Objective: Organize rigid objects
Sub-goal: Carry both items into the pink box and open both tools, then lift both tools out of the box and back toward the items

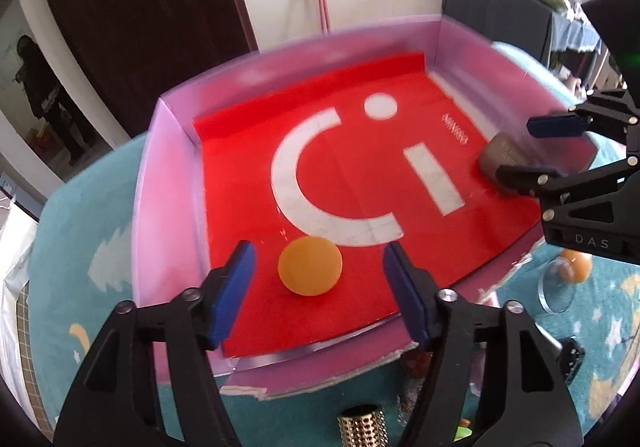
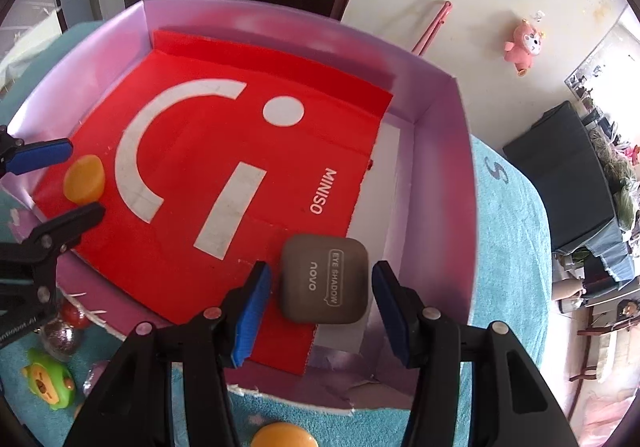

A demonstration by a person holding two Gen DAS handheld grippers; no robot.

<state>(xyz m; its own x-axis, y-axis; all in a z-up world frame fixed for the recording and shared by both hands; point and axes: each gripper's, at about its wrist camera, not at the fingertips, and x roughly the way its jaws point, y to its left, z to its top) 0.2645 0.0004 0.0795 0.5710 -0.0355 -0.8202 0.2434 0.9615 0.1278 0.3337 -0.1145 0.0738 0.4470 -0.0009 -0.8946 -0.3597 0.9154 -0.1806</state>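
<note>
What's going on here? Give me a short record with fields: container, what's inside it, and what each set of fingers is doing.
container: pink box with a red liner
inside: orange puck, grey eye shadow case
left gripper: fingers open, apart from the puck lying between them
right gripper: fingers open either side of the case, not pressing it

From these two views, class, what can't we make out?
- Left wrist view: eyeshadow case is blurred, its lettering unreadable, partly behind the right tool.
- Left wrist view: perforated metal cylinder is cut off by the bottom edge.
- Right wrist view: yellow round object is cut off below.
</note>
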